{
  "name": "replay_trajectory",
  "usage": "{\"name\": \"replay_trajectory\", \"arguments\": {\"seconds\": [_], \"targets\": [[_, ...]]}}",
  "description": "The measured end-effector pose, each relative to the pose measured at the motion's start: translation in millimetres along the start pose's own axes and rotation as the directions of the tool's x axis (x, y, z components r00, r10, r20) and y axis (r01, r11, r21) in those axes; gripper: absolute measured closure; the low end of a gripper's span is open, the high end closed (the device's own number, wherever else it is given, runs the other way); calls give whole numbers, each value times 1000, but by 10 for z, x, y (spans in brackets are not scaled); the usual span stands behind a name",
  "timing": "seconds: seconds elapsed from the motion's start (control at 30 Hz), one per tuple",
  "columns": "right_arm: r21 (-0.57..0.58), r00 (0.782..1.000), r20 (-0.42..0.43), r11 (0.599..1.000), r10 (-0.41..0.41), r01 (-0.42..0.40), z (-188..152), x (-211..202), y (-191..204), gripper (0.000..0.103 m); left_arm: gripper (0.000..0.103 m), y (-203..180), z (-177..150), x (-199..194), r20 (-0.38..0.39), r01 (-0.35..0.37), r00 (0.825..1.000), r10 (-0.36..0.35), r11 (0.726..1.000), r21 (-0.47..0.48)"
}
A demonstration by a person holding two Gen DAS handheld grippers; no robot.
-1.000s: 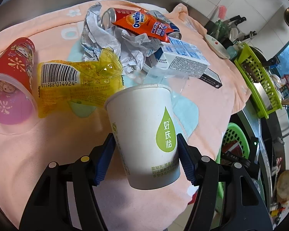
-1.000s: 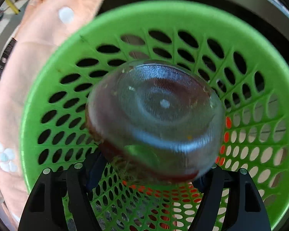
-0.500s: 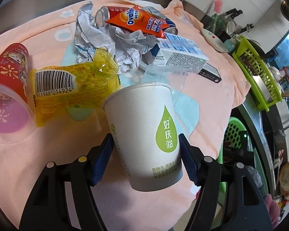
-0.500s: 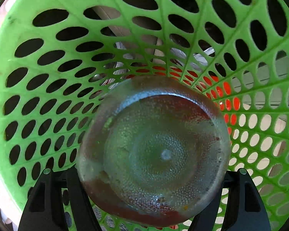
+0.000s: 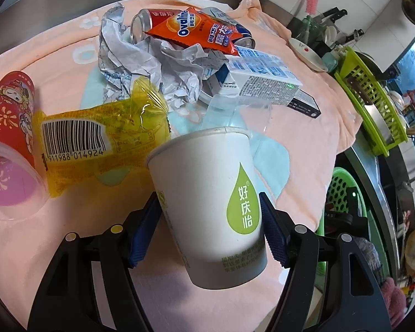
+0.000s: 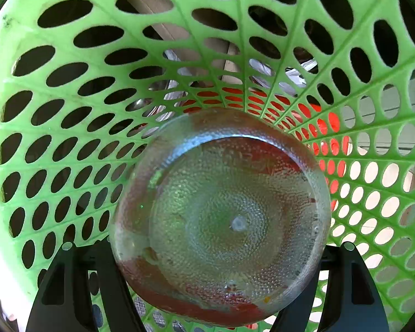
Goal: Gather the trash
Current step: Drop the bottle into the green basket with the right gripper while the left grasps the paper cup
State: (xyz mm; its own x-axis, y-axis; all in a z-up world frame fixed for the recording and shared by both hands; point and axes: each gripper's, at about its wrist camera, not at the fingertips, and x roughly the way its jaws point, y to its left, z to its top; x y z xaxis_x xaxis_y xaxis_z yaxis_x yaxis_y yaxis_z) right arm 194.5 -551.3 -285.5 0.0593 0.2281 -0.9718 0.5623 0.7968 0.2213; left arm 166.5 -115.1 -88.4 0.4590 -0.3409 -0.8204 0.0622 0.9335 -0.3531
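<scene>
- Trash heaped on the peach towel (image 5: 304, 127) over the tabletop, spread from 9 to 1 o'clock in the left wrist view.
- White paper cup (image 5: 207, 207) with a green drop logo clenched in the left tongs (image 5: 207, 227), blue pads (image 5: 272, 238) pressed on both sides, mouth tipped toward 12 o'clock, raised above the towel.
- Yellow wrapper (image 5: 96, 144) with a barcode at 9 o'clock of the cup, just beside a red patterned cup (image 5: 9, 127) lying on its side.
- Crumpled paper (image 5: 152, 61) at 12 o'clock, a drink can (image 5: 144, 25) and an orange Ovaltine packet (image 5: 196, 30) resting on it; white and blue carton (image 5: 262, 80) at 1 o'clock, touching the paper.
- Green basket (image 5: 343, 191) seen past the towel edge at 3 o'clock.
- Glass jar (image 6: 221, 218), bottom toward the camera, red residue inside, gripped by the right tongs (image 6: 215, 282) and held down inside the green basket (image 6: 69, 110), perforated walls all round.
</scene>
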Motion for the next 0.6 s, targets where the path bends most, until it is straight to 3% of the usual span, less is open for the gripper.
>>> {"name": "replay_trajectory", "arguments": {"seconds": [0.3,0.6], "targets": [[-3,1000,-9,1000,-6,6,0,118,-16,32,41,-6,-24,-42,19,29,999,-29,999,17],[-40,1000,14,999,-16,16,-39,78,16,24,43,-105,-69,-175,46,55,997,-58,996,66]]}}
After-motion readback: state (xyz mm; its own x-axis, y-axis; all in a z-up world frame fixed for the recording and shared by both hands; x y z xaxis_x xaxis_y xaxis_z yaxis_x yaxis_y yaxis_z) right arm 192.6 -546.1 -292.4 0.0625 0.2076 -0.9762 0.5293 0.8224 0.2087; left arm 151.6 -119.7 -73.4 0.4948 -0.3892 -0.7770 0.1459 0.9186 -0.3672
